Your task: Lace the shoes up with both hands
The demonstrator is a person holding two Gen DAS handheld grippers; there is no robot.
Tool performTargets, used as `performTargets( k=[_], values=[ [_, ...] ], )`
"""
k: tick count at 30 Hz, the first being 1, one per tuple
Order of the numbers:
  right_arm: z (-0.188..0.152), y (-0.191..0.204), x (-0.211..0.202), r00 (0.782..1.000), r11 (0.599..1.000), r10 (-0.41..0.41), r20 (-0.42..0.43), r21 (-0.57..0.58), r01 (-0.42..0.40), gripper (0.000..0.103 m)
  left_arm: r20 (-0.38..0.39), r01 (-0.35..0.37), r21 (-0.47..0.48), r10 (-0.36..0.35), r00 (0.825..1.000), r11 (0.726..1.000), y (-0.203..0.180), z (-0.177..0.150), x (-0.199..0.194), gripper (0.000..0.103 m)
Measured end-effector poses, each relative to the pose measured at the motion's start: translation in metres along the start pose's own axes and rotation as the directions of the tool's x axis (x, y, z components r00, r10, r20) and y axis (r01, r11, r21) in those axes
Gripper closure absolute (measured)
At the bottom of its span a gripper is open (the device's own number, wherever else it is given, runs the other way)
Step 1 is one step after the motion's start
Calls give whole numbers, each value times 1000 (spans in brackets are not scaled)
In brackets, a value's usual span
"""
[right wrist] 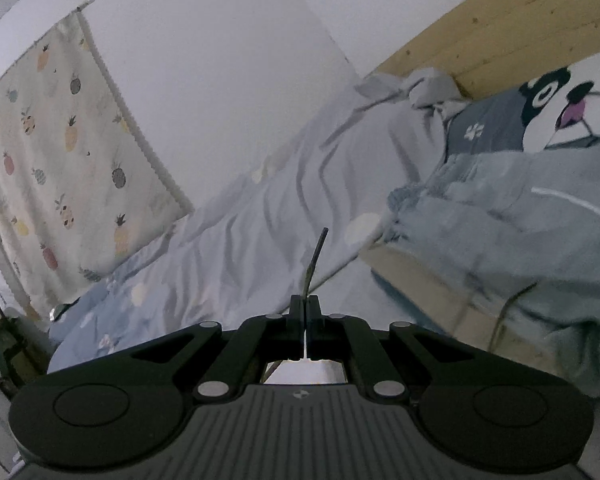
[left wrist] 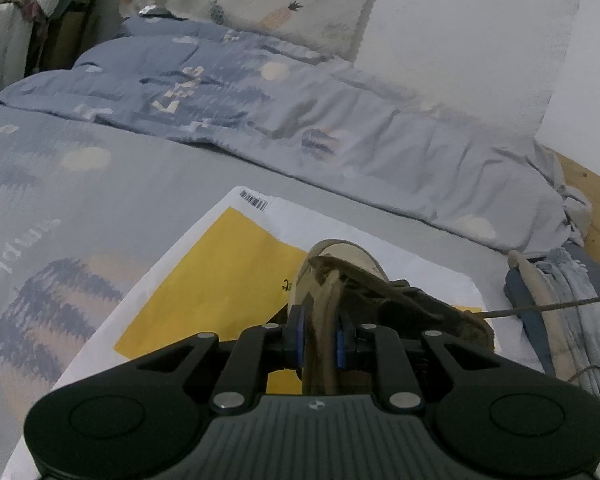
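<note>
Left tongs point(left wrist: 320, 340) clamp my shoe point(left wrist: 364, 292) by its soft tongue, on the yellow paper point(left wrist: 220, 280) on the bed. Right tongs point(right wrist: 305, 312) pinch shut on the thin lace point(right wrist: 315, 256) just behind its stiff tip, the best hold; elsewhere it's limp.

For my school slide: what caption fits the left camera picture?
Left gripper clamps the shoe's tongue over a yellow-and-white bag.

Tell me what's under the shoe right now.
The shoe sits on a white-and-yellow mailer bag spread over the blue bedsheet. The left gripper clamps its heel end. Whatever lies beneath the bag is covered.
</note>
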State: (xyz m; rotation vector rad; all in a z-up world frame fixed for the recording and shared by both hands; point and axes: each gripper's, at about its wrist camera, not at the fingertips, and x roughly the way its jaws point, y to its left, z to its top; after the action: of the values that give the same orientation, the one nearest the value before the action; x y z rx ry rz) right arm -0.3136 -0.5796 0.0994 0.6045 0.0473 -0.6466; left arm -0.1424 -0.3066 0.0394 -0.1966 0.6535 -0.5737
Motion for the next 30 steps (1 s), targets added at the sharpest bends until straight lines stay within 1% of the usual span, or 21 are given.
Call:
performTargets(
  k=[4,7,8,11,13,18,21,24,26,29,30],
  values=[
    [5,-9,-8,999,999,-35,17,-5,35,102,1,-11,0,11,1000,1000,-2,-1,1,89],
    [4,-18,-16,998,998,-69,12,-6,69,103,1,-13,0,13,1000,1000,-2,-1,2,89],
    [3,-20,-18,997,997,-78,-1,-6,78,103,0,-13,-3,13,1000,1000,-2,0,2,89],
    [-4,-29,-14,993,995,-102,-67,-10,101,103,-1,-13,-3,13,1000,1000,-1,0,2,89],
    [-9,-37,-9,985,993,-117,-123,2,118,103,-1,-9,-3,9,1000,1000,0,0,2,89],
    [-22,-59,5,953,986,-151,-264,31,165,103,-2,-2,1,2,1000,1000,1,2,1,89],
    [-25,-69,11,937,985,-157,-311,18,171,102,0,-3,11,3,1000,1000,0,2,1,89],
    [-22,-77,12,933,985,-171,-316,-22,173,100,6,-4,18,4,1000,1000,-2,3,0,89],
    [-20,-84,14,931,985,-170,-323,-29,170,100,13,-3,27,3,1000,1000,-4,3,-1,89],
    [-14,-92,16,932,985,-173,-318,-39,169,92,27,-3,42,2,1000,999,-7,3,-3,89],
    [-11,-94,16,935,982,-189,-301,-52,182,92,28,-2,45,1,1000,999,-7,2,-3,89]
  ],
)
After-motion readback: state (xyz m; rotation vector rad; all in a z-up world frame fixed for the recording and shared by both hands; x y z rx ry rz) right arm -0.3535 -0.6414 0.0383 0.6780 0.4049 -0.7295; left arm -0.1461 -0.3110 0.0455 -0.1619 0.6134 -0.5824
